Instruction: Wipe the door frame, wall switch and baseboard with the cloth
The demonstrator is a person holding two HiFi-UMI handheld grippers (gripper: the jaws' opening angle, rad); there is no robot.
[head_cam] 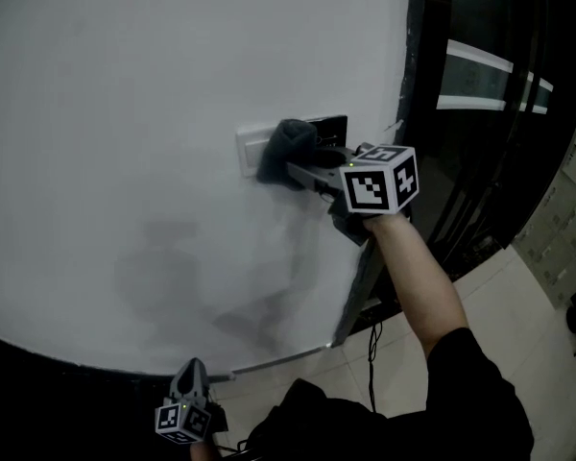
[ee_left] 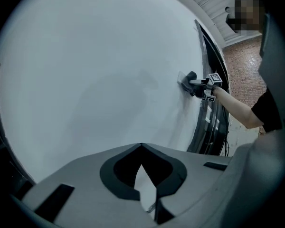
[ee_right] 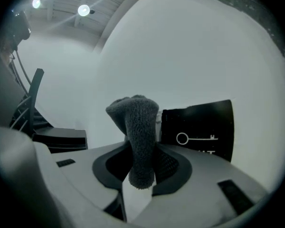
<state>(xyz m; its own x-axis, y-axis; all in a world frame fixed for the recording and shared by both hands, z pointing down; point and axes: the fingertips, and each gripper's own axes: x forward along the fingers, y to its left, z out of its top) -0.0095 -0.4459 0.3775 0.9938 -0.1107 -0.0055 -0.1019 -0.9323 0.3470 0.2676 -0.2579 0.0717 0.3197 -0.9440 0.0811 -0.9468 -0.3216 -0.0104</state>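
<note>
A dark grey cloth (head_cam: 286, 152) is pressed against the white wall switch (head_cam: 251, 149), covering most of the plate. My right gripper (head_cam: 302, 169) is shut on the cloth (ee_right: 135, 127), which stands up between its pads. Next to the switch is a black panel with a key symbol (ee_right: 199, 127). The dark door frame (head_cam: 411, 75) runs just right of it. A pale baseboard (head_cam: 274, 360) lines the wall's foot. My left gripper (head_cam: 191, 380) hangs low near the baseboard, shut and empty (ee_left: 141, 147). From there the cloth (ee_left: 190, 77) shows far up the wall.
The white wall (head_cam: 134, 113) fills the left. Past the frame is a dark glass door (head_cam: 490, 113). A black cable (head_cam: 373, 339) lies on the pale tiled floor (head_cam: 518, 305). A brick wall (ee_left: 244, 75) shows beyond the doorway.
</note>
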